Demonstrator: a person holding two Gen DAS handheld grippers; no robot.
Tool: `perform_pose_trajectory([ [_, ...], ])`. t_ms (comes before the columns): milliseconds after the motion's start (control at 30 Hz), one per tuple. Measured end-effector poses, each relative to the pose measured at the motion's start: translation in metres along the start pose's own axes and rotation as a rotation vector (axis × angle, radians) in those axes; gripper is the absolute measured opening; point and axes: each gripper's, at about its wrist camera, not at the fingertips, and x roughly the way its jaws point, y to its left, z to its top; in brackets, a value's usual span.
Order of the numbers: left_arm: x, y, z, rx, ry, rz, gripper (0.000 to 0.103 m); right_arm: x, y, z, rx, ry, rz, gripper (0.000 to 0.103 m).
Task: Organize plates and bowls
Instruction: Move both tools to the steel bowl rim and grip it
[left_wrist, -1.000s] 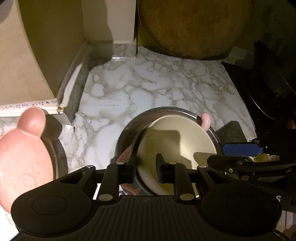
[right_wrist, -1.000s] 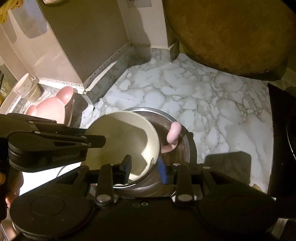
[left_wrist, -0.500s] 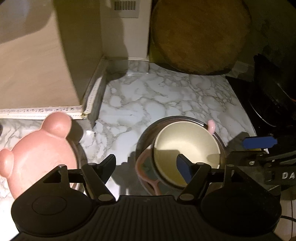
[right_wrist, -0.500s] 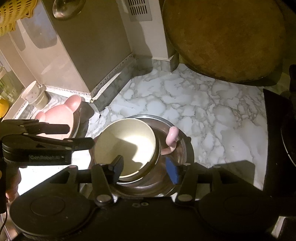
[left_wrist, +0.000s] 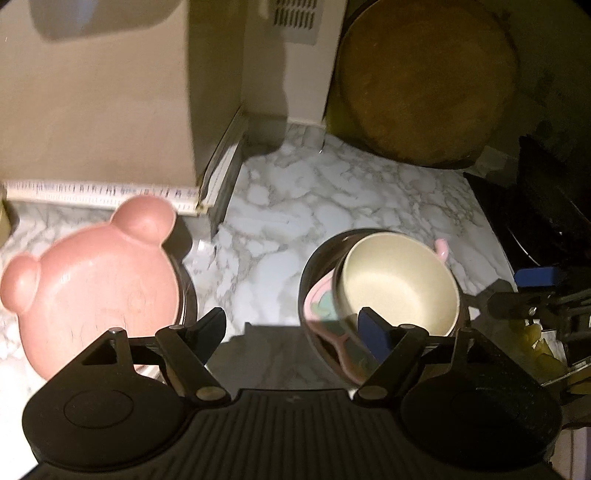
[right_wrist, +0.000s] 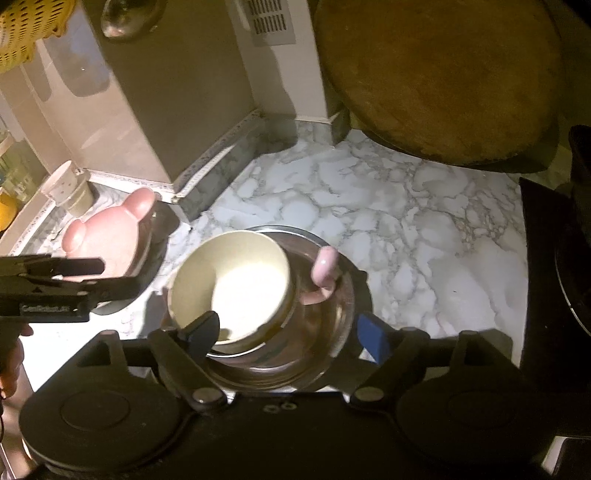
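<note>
Your left gripper (left_wrist: 291, 325) opening with nothing between its jaws, your right gripper (right_wrist: 284, 332) opening, clear of the cream bowl (right_wrist: 231, 284), bowl tilted inside steel bowl (right_wrist: 332, 332) at lower centre, pink bear plate (left_wrist: 92, 288) lower left.

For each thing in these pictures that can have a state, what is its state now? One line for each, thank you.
Cream bowl: empty, upright, nested in the steel bowl, released.
Steel bowl: on the counter, holding a pink dish and the cream bowl.
Bear plate: empty, resting on another dish.
Left gripper: jaws opening, nothing between them.
Right gripper: jaws opening, pads clear of the bowls.
</note>
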Motion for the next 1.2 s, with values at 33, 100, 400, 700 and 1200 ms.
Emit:
perform_pose_trajectory([
  [33,0.002,0.003,-0.002,-0.013,0.008,0.0,0.078,0.001,-0.003,0.0,0.008,0.004,-0.002,0.083],
  [100,0.005,0.01,-0.004,-0.042,0.023,-0.007,0.078,0.005,-0.008,0.0,0.022,0.012,-0.004,0.083],
  [400,0.018,0.019,0.013,-0.052,0.027,0.006,0.078,0.025,-0.02,-0.014,0.048,0.091,0.047,0.076],
  [700,0.063,0.018,0.06,-0.005,0.043,0.011,0.078,0.039,-0.022,-0.027,0.08,0.14,0.094,0.068],
  [1200,0.132,0.001,0.08,-0.044,0.193,-0.118,0.041,0.058,-0.043,-0.036,0.28,0.231,0.234,0.025],
])
